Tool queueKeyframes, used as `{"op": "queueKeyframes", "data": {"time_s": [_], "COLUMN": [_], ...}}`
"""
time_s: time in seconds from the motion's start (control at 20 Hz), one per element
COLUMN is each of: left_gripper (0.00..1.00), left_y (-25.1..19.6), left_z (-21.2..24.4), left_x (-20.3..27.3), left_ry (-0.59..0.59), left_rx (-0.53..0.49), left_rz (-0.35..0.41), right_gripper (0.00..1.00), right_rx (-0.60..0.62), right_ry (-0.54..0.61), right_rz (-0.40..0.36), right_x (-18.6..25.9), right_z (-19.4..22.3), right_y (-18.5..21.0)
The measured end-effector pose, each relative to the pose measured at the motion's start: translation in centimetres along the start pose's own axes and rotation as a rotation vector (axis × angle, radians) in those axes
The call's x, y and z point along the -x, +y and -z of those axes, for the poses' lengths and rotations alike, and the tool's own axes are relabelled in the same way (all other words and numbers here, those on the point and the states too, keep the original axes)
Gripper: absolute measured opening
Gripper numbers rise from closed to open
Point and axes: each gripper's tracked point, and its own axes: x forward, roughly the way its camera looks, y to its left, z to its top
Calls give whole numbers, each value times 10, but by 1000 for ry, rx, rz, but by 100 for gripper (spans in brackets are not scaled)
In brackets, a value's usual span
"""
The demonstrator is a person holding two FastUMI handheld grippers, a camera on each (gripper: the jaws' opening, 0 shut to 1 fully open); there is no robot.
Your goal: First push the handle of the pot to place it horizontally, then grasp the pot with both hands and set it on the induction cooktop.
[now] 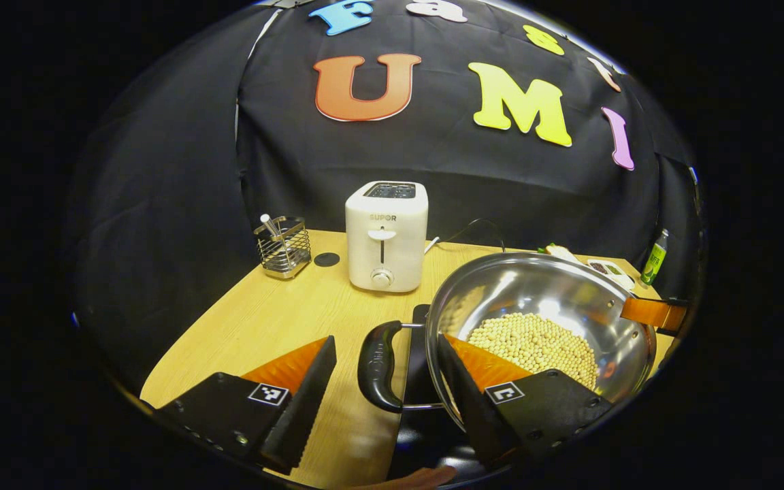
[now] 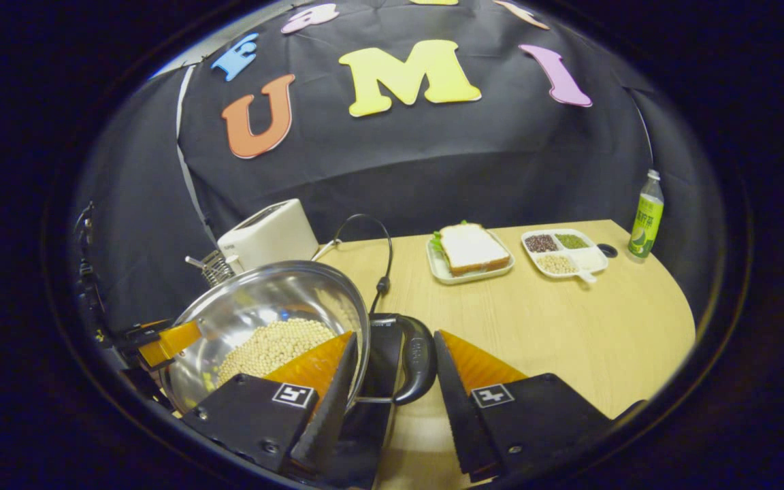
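One pot (image 1: 542,320), two black handles (image 1: 380,365); left gripper (image 1: 385,395) and right gripper (image 2: 392,395) each straddle one, jaws apart, contact unclear.

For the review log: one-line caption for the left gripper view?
Open left gripper straddles the pot handle; beans inside, toaster behind on the table.

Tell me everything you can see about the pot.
The pot is a wide, shiny steel bowl shape holding a heap of pale round beans. A black loop handle on thin wire arms sticks out at each side. It looks lifted and tilted over a black surface on the wooden table. The left tool and right tool each straddle a handle, jaws open.
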Motion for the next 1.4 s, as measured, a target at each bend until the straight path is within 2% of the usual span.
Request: {"op": "queueKeyframes", "data": {"time_s": [0.1,0.2,0.3,0.4,0.55,0.7,0.85,0.9,0.95,1.0,1.1,1.25,1.4], "left_gripper": [93,92,90,94,96,96,96,100,96,96,95,95,95], "left_y": [1,-7,-13,-22,-38,-51,-64,-68,-71,-75,-82,-96,-110], "left_z": [-6,-14,-26,-45,-67,-90,-108,-113,-120,-130,-144,-162,-163], "left_x": [4,17,35,57,91,129,169,181,195,213,243,283,319], "left_ry": [-17,-25,-54,-111,-168,-233,-288,-299,-317,-340,-378,-439,-460], "left_rx": [10,33,29,5,-10,-27,-31,-40,-48,-51,-49,-46,-75], "left_rz": [2,30,42,41,42,35,33,37,38,39,45,61,56], "right_gripper": [75,81,82,91,90,97,97,98,98,98,96,98,96], "right_rx": [5,16,32,63,96,119,79,64,57,56,61,70,87], "right_ry": [-44,-86,-137,-182,-259,-317,-365,-380,-404,-429,-447,-481,-520], "right_rz": [-9,-47,-54,-44,14,26,2,0,5,13,54,97,155], "right_x": [7,21,39,61,100,144,191,208,227,245,280,328,377], "right_z": [-11,-21,-33,-44,-64,-80,-94,-99,-105,-112,-116,-125,-127], "right_y": [-1,5,4,3,-7,-9,-10,-12,-18,-24,-38,-54,-69]}}
